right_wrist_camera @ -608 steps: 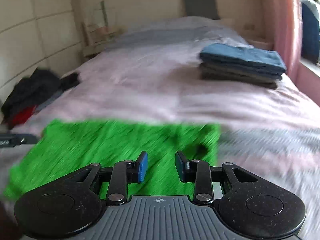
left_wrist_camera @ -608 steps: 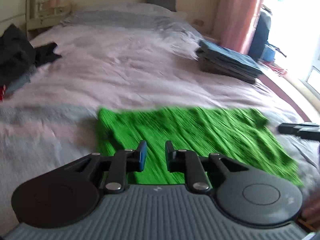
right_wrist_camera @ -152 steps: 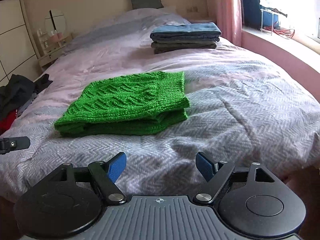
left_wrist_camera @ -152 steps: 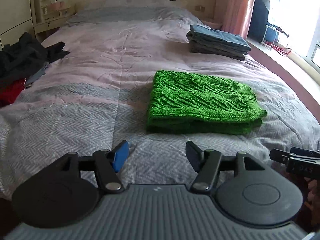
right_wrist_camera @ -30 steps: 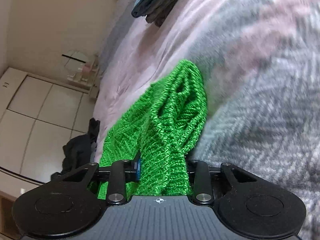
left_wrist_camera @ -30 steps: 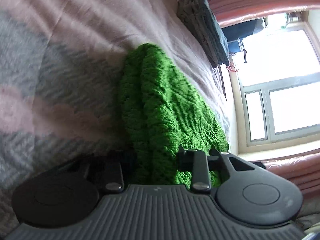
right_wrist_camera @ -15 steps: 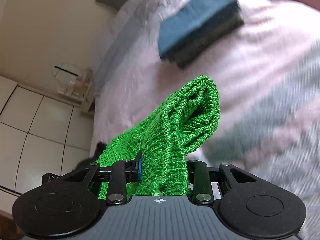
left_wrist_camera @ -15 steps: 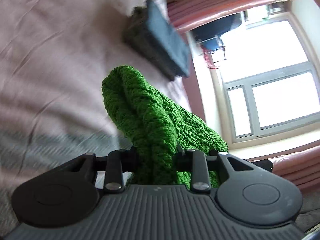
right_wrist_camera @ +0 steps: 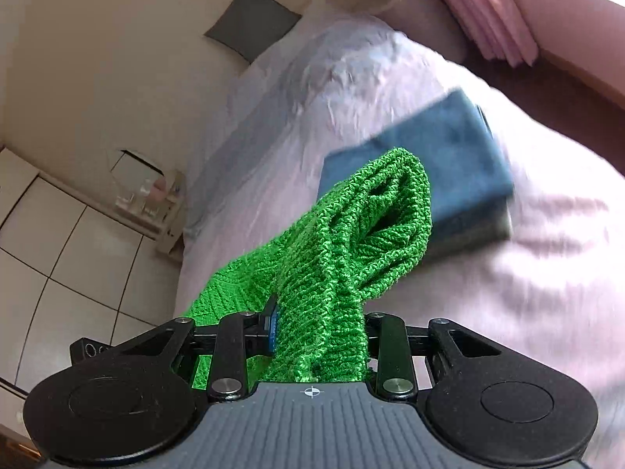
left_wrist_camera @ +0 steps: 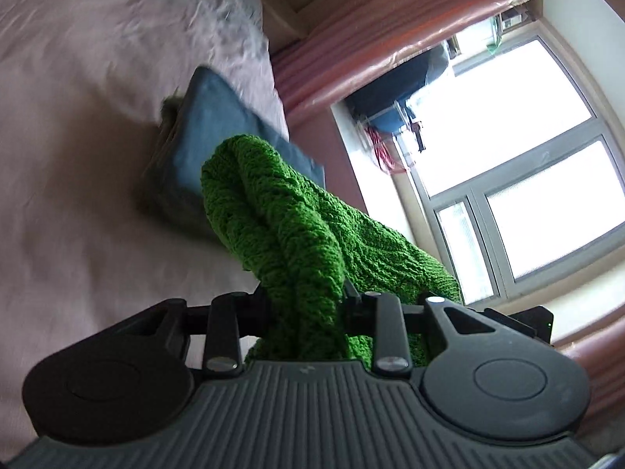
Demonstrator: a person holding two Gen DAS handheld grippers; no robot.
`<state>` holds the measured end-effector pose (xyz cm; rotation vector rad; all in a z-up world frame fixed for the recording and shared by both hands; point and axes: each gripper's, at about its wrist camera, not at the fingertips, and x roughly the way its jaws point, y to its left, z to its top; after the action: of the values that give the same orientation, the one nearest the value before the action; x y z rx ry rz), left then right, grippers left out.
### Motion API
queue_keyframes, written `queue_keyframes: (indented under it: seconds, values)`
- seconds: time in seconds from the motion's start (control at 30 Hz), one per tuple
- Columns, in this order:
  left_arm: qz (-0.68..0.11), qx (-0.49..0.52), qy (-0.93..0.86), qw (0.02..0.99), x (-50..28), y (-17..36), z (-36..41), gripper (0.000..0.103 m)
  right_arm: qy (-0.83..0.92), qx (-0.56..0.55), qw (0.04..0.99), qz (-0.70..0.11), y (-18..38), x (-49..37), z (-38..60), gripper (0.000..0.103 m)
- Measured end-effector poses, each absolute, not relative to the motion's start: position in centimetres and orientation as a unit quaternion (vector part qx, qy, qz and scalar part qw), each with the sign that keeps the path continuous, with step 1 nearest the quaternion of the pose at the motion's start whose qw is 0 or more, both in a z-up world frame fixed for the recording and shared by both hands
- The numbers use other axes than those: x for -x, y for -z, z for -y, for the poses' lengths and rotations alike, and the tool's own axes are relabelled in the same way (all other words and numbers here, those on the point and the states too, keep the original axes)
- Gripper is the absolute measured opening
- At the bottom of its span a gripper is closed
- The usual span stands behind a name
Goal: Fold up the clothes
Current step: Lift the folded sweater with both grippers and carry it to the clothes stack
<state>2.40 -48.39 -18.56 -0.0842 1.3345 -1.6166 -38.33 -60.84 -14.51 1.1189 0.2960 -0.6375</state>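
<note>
A bed (right_wrist_camera: 527,273) under a pale pink, rumpled duvet carries a stack of folded clothes (right_wrist_camera: 449,156), blue on top, lying near its window side; a grey pillow (right_wrist_camera: 250,19) stands at its head

Folded blue stack (right_wrist_camera: 429,156) directly ahead blocks path; bare bedspread (left_wrist_camera: 78,156) left offers passing room

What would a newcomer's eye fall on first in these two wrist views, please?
The bright green knitted sweater, folded thick, bulges up in the middle of both views, pinched by the left gripper and the right gripper. Behind it a stack of folded dark blue clothes lies on the pale pink bed cover. At right in the left view glares a bright window.
</note>
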Motion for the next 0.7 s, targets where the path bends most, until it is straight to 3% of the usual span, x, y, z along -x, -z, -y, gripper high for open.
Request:
queue_keyframes:
  seconds: [0.33,0.7]
  values:
    - [-0.503,0.033,0.684,0.528,-2.8,20.1,63.3,0.027,0.304,-0.493,0.807,-0.112,17.9,37.1,74.6,0.030]
    - [-0.479,0.009,0.700,0.530,-3.3,26.1,68.7,0.027,0.319,-0.493,0.803,-0.100,25.0,36.3,80.3,0.030]
